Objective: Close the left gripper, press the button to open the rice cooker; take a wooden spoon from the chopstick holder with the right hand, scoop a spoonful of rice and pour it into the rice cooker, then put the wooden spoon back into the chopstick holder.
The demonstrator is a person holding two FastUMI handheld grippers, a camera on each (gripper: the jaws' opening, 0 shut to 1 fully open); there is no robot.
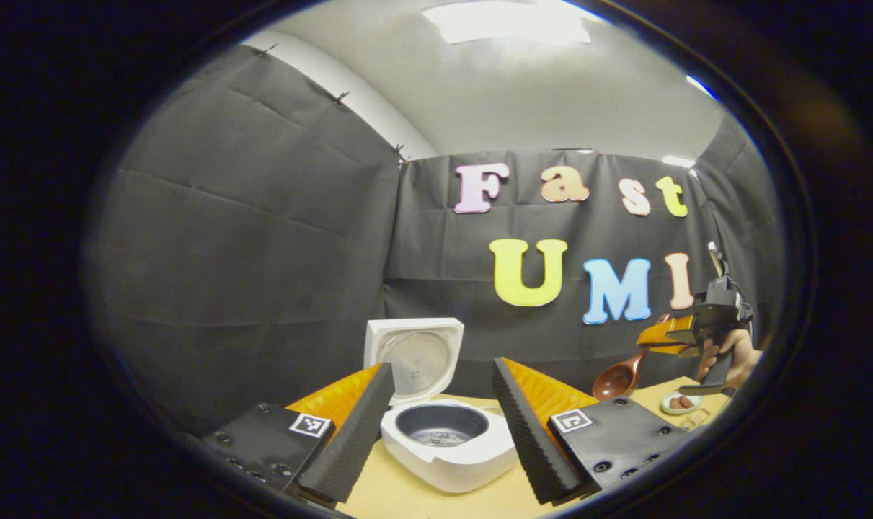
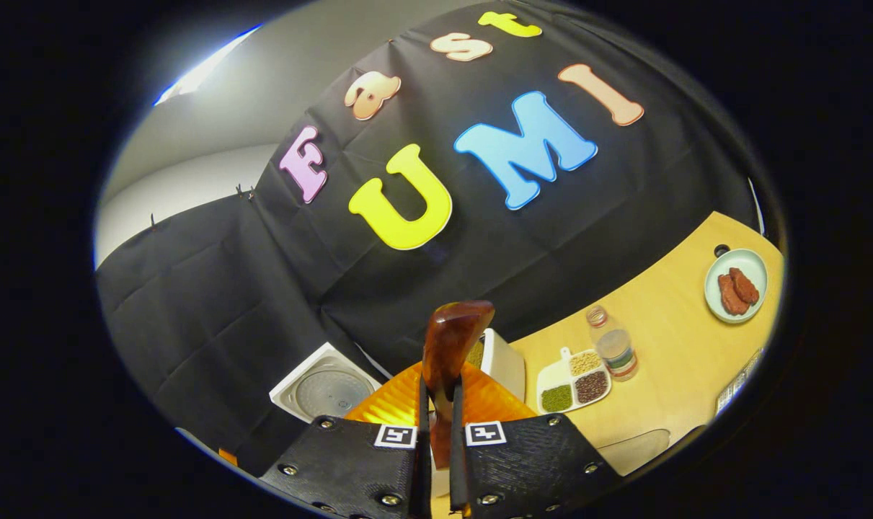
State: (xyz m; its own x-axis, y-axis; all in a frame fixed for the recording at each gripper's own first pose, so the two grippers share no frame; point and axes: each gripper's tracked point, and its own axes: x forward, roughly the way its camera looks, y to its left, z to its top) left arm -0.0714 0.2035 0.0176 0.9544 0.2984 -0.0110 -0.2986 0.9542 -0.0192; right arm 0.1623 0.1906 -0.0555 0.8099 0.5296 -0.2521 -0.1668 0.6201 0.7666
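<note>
The left gripper (image 1: pixel 442 418), fingers spread, frames the open rice cooker (image 1: pixel 447 432) on the table (image 1: pixel 407 497), while the raised right gripper (image 2: pixel 436 432) clamps the wooden spoon (image 2: pixel 447 346) beyond a divided grain tray (image 2: pixel 573 382).

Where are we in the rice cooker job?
Done: the rice cooker stands open, lid up, with something already lying in its pot. In hand: the right gripper is shut on the wooden spoon, held raised in the air beside the cooker; whether it carries rice is unclear. The left gripper is open. Left: putting the spoon back in the chopstick holder.
</note>
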